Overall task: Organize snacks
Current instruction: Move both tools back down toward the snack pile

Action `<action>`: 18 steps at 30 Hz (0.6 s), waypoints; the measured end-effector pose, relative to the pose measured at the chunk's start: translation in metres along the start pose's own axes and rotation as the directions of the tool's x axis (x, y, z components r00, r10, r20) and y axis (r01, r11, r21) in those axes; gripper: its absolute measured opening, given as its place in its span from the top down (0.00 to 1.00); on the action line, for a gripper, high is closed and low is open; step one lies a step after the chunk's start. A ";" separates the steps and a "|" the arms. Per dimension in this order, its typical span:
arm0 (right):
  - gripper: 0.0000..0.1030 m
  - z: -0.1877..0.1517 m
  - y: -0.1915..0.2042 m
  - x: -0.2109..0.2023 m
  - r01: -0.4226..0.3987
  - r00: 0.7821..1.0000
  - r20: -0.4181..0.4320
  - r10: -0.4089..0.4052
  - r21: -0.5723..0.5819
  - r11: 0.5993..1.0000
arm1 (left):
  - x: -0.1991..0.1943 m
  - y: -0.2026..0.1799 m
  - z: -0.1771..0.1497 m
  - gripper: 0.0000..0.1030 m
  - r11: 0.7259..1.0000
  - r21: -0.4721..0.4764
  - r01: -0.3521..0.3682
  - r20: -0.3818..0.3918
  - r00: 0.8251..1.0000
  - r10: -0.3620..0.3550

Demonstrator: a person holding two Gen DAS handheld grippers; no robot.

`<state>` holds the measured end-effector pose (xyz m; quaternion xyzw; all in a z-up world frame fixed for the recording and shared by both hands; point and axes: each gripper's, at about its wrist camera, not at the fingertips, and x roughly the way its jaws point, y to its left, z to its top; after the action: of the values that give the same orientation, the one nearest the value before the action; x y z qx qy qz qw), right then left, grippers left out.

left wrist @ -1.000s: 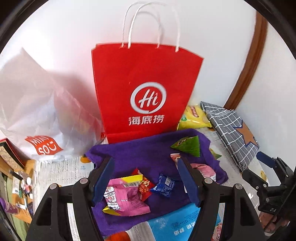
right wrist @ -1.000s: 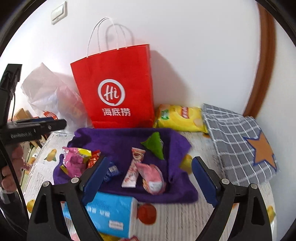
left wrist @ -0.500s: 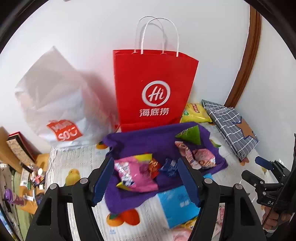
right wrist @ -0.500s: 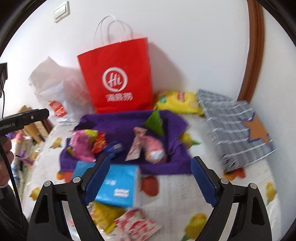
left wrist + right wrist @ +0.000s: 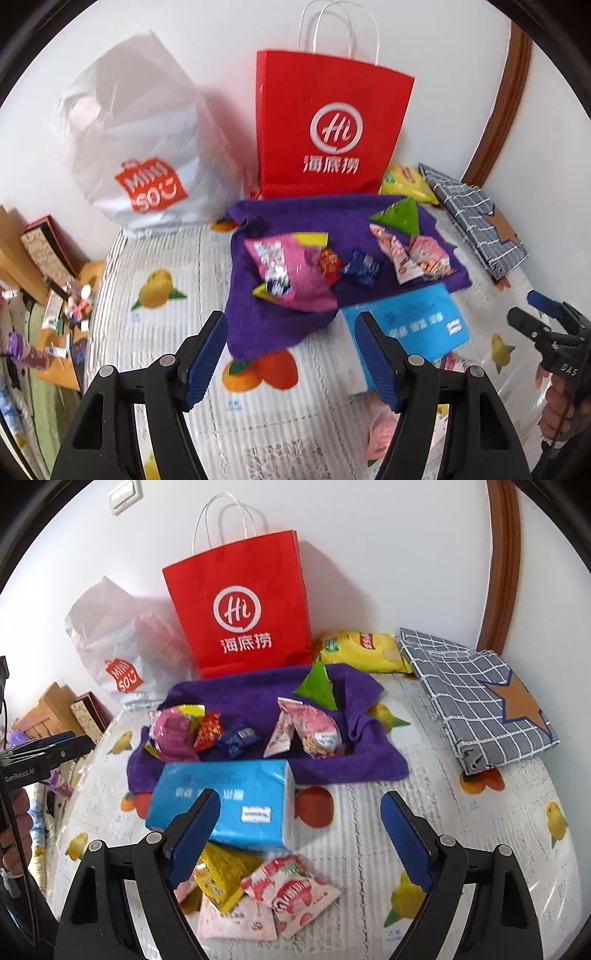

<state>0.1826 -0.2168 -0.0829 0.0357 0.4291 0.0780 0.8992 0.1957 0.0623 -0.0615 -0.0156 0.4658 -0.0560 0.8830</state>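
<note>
A purple towel [image 5: 236, 698] [image 5: 273, 325] lies on the fruit-print table and carries several snack packets: a pink bag [image 5: 291, 273], a small blue packet [image 5: 238, 736], a green triangular packet [image 5: 317, 686] and pink-white packets [image 5: 314, 731]. More packets, a red-white one [image 5: 291, 890] and a yellow one [image 5: 221, 875], lie in front of a blue tissue pack [image 5: 225, 801]. My left gripper [image 5: 291, 354] is open and empty above the towel's near edge. My right gripper [image 5: 299, 834] is open and empty above the tissue pack and loose packets.
A red paper bag [image 5: 243, 613] stands against the wall behind the towel, with a white plastic bag [image 5: 140, 147] to its left. A yellow chip bag [image 5: 362, 651] and a folded checked cloth [image 5: 476, 690] lie at the right. Clutter sits off the table's left edge.
Both grippers have pulled back and up from the towel. More of the table, the tissue pack and the near loose packets have come into view. Both stay open.
</note>
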 end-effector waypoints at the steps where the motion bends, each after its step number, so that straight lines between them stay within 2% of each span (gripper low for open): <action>1: 0.14 -0.003 0.000 -0.001 0.008 1.000 0.004 -0.008 -0.007 1.000 | 0.002 0.000 -0.003 0.33 1.000 -0.001 0.006 -0.005 1.000 -0.006; 5: 0.14 -0.009 0.001 -0.003 0.028 0.999 0.017 -0.028 -0.021 0.999 | 0.009 -0.003 -0.014 0.33 1.000 0.005 0.008 -0.025 1.000 -0.008; 12: 0.19 -0.018 0.001 0.009 0.018 1.000 -0.009 -0.018 -0.030 0.999 | 0.021 0.005 -0.027 0.33 1.000 -0.027 0.012 -0.058 0.998 -0.014; 18: 0.19 -0.024 0.001 0.018 -0.016 0.999 -0.035 0.015 -0.009 1.000 | 0.029 0.008 -0.033 0.33 0.999 -0.037 0.012 -0.076 0.997 -0.015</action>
<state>0.1753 -0.2126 -0.1118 0.0335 0.4441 0.0875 0.8911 0.1858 0.0681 -0.1047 -0.0326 0.5000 -0.0541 0.8637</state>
